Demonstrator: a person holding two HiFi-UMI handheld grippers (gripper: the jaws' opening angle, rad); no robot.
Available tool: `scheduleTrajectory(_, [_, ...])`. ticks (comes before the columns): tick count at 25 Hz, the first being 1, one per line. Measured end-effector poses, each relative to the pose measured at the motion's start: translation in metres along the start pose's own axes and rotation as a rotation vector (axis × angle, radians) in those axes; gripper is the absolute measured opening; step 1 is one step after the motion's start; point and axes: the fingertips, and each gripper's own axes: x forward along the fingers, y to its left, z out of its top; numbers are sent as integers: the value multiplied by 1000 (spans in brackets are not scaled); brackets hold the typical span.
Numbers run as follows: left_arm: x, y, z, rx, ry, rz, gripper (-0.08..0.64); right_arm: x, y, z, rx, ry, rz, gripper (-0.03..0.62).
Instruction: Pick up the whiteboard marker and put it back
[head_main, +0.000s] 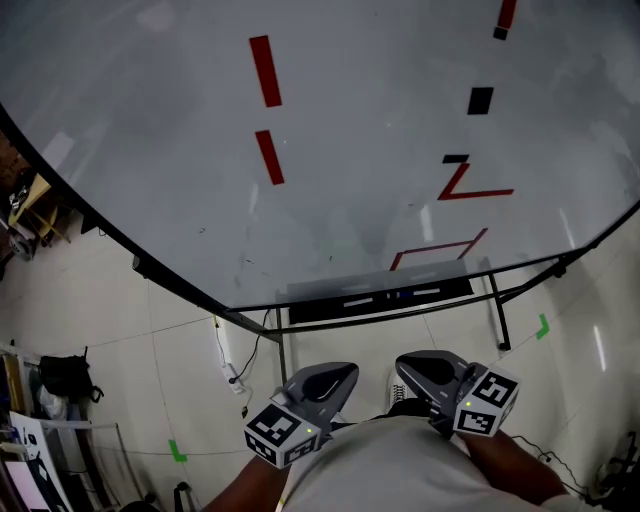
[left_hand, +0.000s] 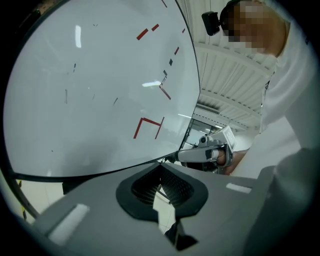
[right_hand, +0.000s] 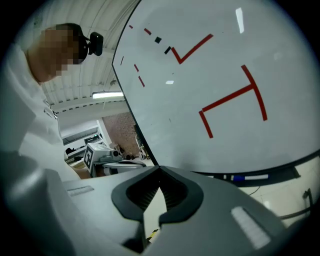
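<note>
The whiteboard marker (head_main: 400, 295), with blue showing on it, lies flat in the dark pen tray (head_main: 310, 312) along the bottom edge of the whiteboard (head_main: 350, 150). Both grippers are well apart from it, close to the person's body. The left gripper (head_main: 322, 384) and right gripper (head_main: 432, 371) each have their jaws pressed together, with nothing between them.

Whiteboard (head_main: 350, 140) white, with red strokes (head_main: 265, 70) and black squares (head_main: 480, 100); black tray (head_main: 330, 308); marker (right_hand: 245, 177) white and blue; left tongs (head_main: 322, 384), right tongs (head_main: 432, 372) grey; cubes (head_main: 280, 432) black-and-white; floor (head_main: 120, 300) cream, green tape (head_main: 177, 451)
</note>
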Motion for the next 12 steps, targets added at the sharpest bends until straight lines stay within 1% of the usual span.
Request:
scheduleTrajectory(4, [29, 11, 17, 8, -15, 65, 17, -5, -35, 27, -27, -4, 47, 2])
scheduleTrajectory(8, [61, 16, 37, 9, -27, 125, 17, -18, -70, 40, -30, 11, 78, 2])
scheduleTrajectory(12, [88, 18, 38, 4, -27, 170, 17, -30, -98, 46, -30, 31, 116, 2])
